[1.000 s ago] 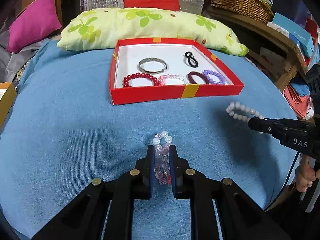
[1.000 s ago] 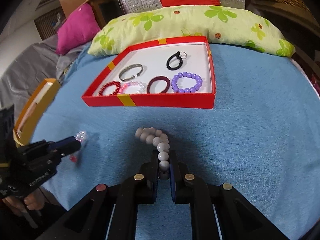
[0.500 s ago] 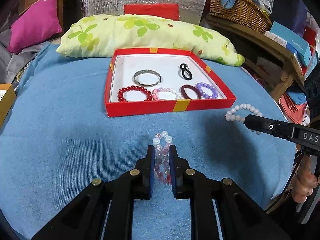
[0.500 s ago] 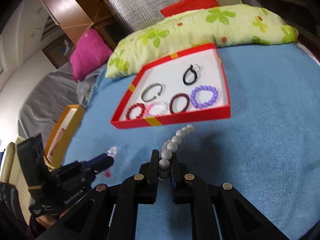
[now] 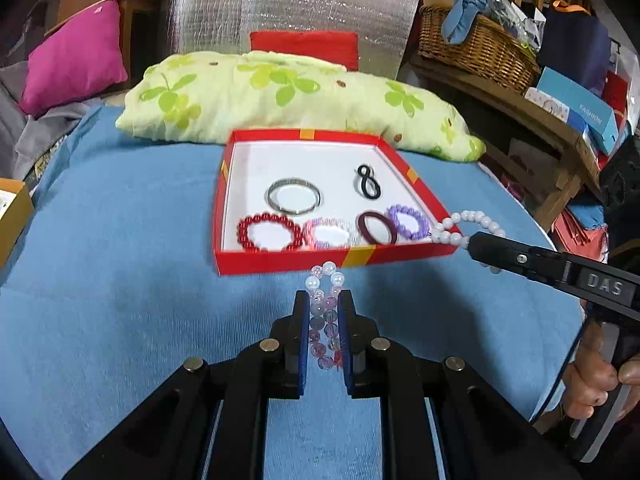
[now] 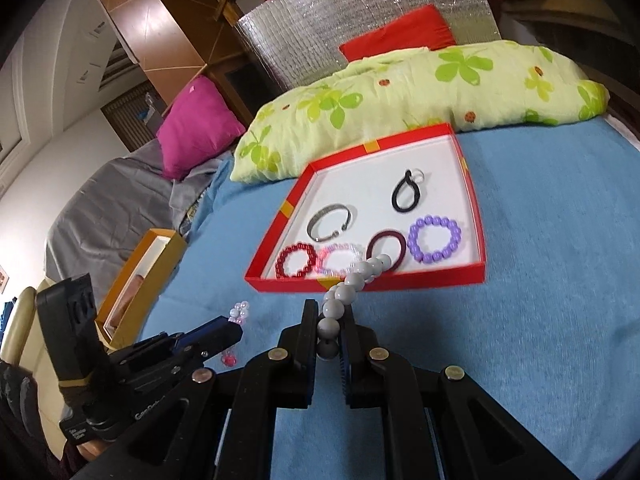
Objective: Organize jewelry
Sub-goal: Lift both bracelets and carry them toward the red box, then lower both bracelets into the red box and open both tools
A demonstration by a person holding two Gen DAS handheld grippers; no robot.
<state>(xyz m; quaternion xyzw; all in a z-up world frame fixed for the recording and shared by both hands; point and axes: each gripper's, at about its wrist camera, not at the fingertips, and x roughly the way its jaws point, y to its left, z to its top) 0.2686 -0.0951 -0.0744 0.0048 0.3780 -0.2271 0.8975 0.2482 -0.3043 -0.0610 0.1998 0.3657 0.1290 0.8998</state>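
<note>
- Since a second ago: both grippers lifted clear of blue cloth-covered surface (image 5: 120, 280); red tray now sits closer ahead in both wrist views, right view tilted more.
- Left gripper (image 5: 324, 304): fingers clamped on clear-and-pink faceted bead bracelet (image 5: 325, 320), loop squeezed flat between pads, a few clear beads poking past tips. Held off the cloth, just short of tray's near wall.
- Shallow red cardboard tray with white floor (image 5: 400, 258): already holds, left to right along near row, dark red bead bracelet (image 5: 269, 232), pale pink bead bracelet (image 5: 328, 233), maroon hair band (image 5: 378, 227), lilac bead bracelet (image 5: 408, 222); behind them silver metal bangle (image 5: 294, 196) and black twisted hair tie (image 5: 370, 187).
- Right gripper (image 6: 330, 320): fingers pinched on white round-bead bracelet (image 6: 352, 284), strand arching forward over tray's near right corner.
- Doing the step well, as judged: clear near wall before lowering; aim for bare white floor at back left and back right, not onto crowded near row; release low so beads do not roll or bounce; place one bracelet at a time so grippers do not cross.
- In the way: near wall, packed front row, other gripper's reach.
- Around, not involved: pink cushion (image 5: 72, 60), green leaf-print pillow (image 5: 280, 96) right behind tray, wicker basket (image 5: 476, 48), orange open box (image 6: 140, 276) at left edge.
</note>
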